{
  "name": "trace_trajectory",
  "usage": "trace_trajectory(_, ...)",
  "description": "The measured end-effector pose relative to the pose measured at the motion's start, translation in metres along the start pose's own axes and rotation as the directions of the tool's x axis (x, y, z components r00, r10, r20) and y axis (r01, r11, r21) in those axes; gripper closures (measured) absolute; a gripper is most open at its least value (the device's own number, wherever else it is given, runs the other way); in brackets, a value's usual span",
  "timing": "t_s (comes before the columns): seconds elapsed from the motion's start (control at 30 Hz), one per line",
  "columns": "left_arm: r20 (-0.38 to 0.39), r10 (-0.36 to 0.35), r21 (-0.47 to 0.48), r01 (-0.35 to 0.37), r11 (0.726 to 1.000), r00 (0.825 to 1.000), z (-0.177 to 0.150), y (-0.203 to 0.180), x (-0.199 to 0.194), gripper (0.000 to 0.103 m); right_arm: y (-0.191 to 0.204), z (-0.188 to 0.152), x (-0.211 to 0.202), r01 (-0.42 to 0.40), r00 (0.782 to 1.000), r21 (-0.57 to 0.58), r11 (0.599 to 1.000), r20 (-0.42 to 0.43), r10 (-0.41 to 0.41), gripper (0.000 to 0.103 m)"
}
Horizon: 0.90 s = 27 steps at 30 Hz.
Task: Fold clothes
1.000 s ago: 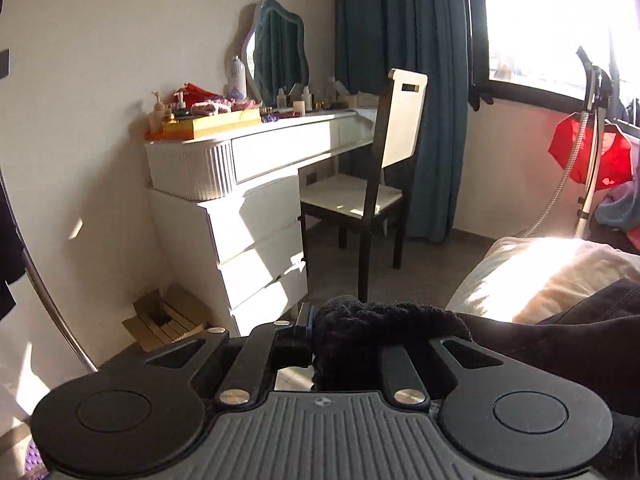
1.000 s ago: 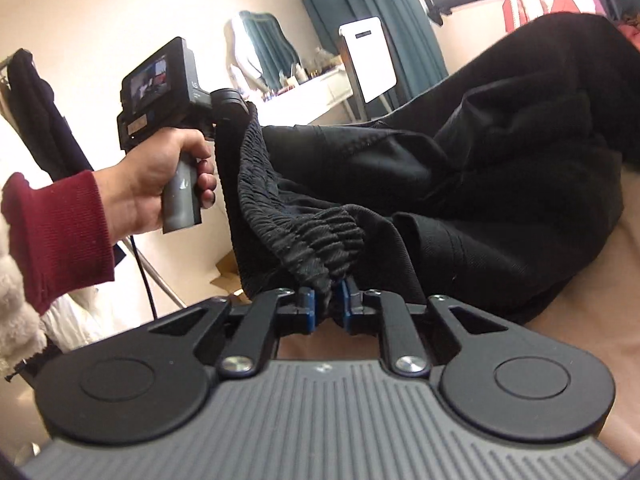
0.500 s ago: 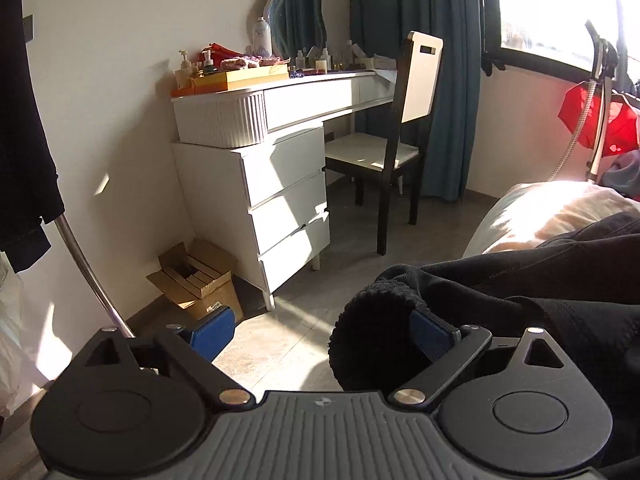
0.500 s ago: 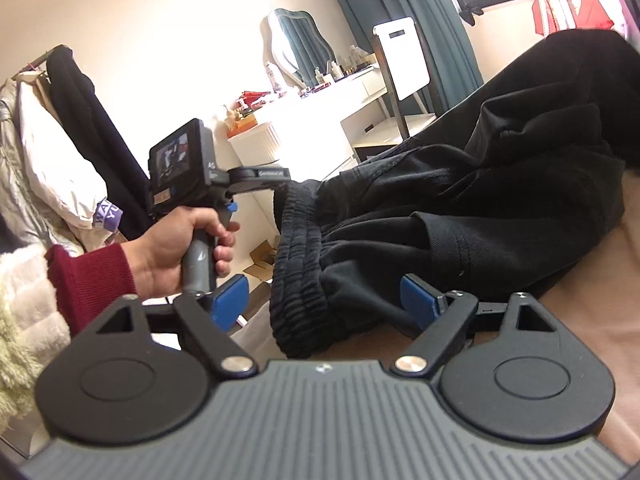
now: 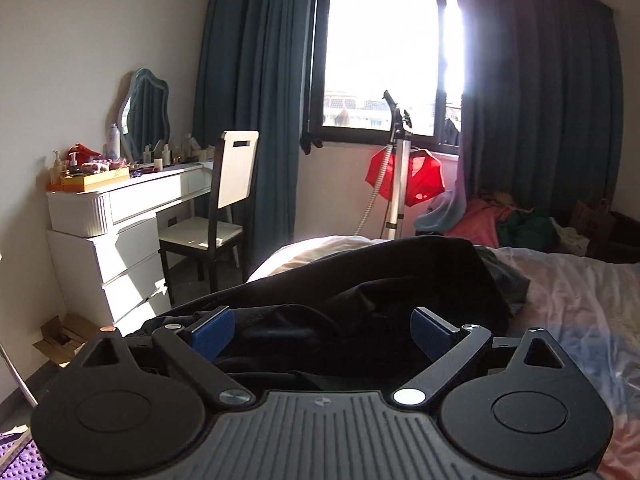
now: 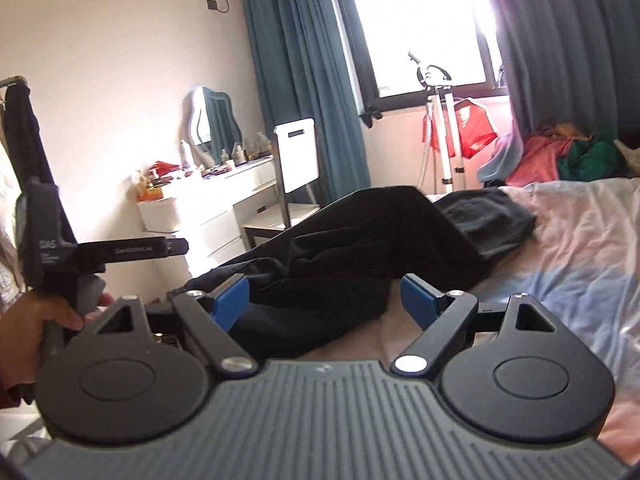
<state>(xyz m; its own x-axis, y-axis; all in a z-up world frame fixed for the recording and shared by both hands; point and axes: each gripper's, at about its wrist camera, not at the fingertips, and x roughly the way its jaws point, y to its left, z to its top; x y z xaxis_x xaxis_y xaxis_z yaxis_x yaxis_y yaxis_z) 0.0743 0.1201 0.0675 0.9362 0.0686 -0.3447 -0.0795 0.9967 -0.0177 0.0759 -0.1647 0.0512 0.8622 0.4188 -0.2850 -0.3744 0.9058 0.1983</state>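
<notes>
While both tools gape, black trousers (image 6: 360,240) stretch toward the window.

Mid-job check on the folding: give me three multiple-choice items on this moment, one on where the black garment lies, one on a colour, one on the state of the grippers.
1. Where does the black garment lie?
A. on the bed
B. on the chair
C. on the dresser

2. What colour are the finger pads of the left gripper?
A. red
B. blue
C. white

3. How do the left gripper and the right gripper stand?
A. both shut on cloth
B. one open, one shut
C. both open

Answers: 1 A, the garment is spread on the pale sheet. 2 B, both pads show blue. 3 C, each pair of fingers stands wide apart and clamps nothing.
</notes>
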Motion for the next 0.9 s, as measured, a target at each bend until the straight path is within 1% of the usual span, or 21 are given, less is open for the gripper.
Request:
trace_trajectory(0.07, 0.027, -0.046, 0.032, 0.045, 0.998, 0.999, -0.017, -0.041, -0.009, 0.006, -0.019, 0.0, -0.018, 0.049, 0.999, -0.002, 0.999, 0.023, -0.049, 0.018)
trace_trajectory(0.13, 0.031, -0.079, 0.038, 0.078, 0.996, 0.996, -0.036, -0.073, -0.013, 0.006, -0.039, -0.003, -0.032, 0.099, 0.994, 0.015, 0.995, 0.042, -0.1, 0.018)
trace_trajectory(0.23, -0.007, -0.138, -0.009, 0.138, 0.99, 0.99, -0.063, -0.097, -0.008, 0.006, -0.061, -0.015, -0.046, 0.157, 0.985, 0.035, 0.987, 0.07, -0.159, 0.018)
trace_trajectory(0.3, -0.018, -0.138, -0.019, 0.138, 0.99, 0.99, -0.076, -0.101, -0.005, 0.006, -0.071, -0.027, -0.052, 0.174, 0.981, 0.053, 0.983, 0.082, -0.178, 0.018)
trace_trajectory(0.37, -0.029, -0.13, -0.004, 0.13, 0.992, 0.991, -0.088, -0.097, 0.001, 0.006, -0.081, -0.038, -0.055, 0.198, 0.976, 0.088, 0.976, 0.079, -0.205, 0.018)
trace_trajectory(0.43, -0.071, -0.111, -0.004, 0.111, 0.994, 0.991, -0.097, -0.09, 0.007, 0.006, -0.085, -0.042, -0.058, 0.223, 0.969, 0.123, 0.967, 0.082, -0.234, 0.018)
trace_trajectory(0.5, -0.096, -0.096, 0.005, 0.097, 0.995, 0.991, -0.104, -0.083, 0.013, 0.006, -0.088, -0.043, -0.059, 0.242, 0.962, 0.155, 0.958, 0.091, -0.257, 0.018)
trace_trajectory(0.6, -0.109, -0.073, 0.042, 0.078, 0.996, 0.991, -0.107, -0.079, 0.018, 0.006, -0.089, -0.042, -0.059, 0.23, 0.963, 0.177, 0.957, 0.101, -0.25, 0.018)
trace_trajectory(0.67, -0.109, -0.071, 0.062, 0.078, 0.995, 0.992, -0.108, -0.08, 0.019, 0.006, -0.09, -0.044, -0.056, 0.238, 0.963, 0.176, 0.955, 0.087, -0.255, 0.018)
trace_trajectory(0.73, -0.111, -0.076, 0.087, 0.086, 0.992, 0.991, -0.109, -0.083, 0.024, 0.006, -0.092, -0.047, -0.054, 0.259, 0.961, 0.177, 0.95, 0.057, -0.272, 0.018)
trace_trajectory(0.8, -0.128, -0.094, 0.137, 0.112, 0.984, 0.987, -0.112, -0.093, 0.03, 0.008, -0.095, -0.048, -0.054, 0.276, 0.957, 0.199, 0.94, 0.035, -0.288, 0.018)
trace_trajectory(0.83, -0.149, -0.112, 0.162, 0.136, 0.977, 0.982, -0.113, -0.098, 0.035, 0.01, -0.098, -0.048, -0.054, 0.281, 0.956, 0.222, 0.934, 0.025, -0.294, 0.018)
trace_trajectory(0.9, -0.213, -0.147, 0.216, 0.193, 0.957, 0.966, -0.12, -0.116, 0.056, 0.016, -0.105, -0.049, -0.057, 0.285, 0.954, 0.27, 0.92, 0.01, -0.298, 0.018)
